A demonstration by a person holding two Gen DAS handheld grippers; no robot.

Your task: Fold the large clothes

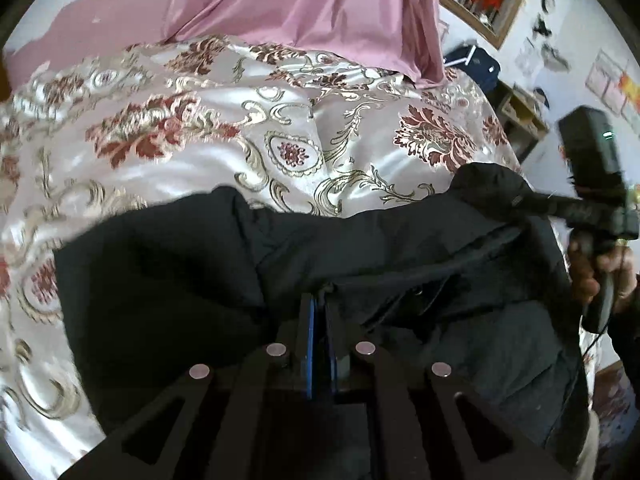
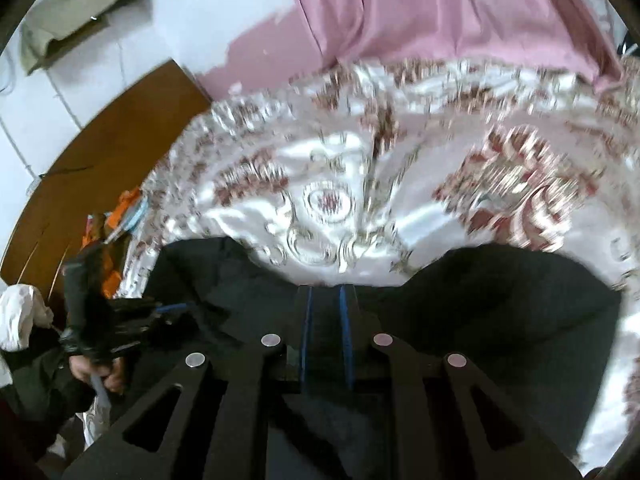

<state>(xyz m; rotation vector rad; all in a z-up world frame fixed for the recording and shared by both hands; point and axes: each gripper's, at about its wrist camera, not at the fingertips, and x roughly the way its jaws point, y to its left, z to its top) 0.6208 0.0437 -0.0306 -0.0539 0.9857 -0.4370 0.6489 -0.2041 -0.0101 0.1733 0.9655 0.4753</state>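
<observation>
A: Left wrist view?
B: Your left tongs point(image 1: 320, 308) are clamped on the black garment's point(image 1: 168, 272) edge, pinning it on the floral bedspread point(image 1: 208, 128).
A: Right wrist view?
B: Your right tongs point(image 2: 326, 300) stand slightly apart over the cloth's edge; whether they grip it, I cannot tell.

A large black garment point(image 1: 168, 272) lies rumpled and partly bunched on the floral satin bedspread point(image 1: 192, 128).
</observation>
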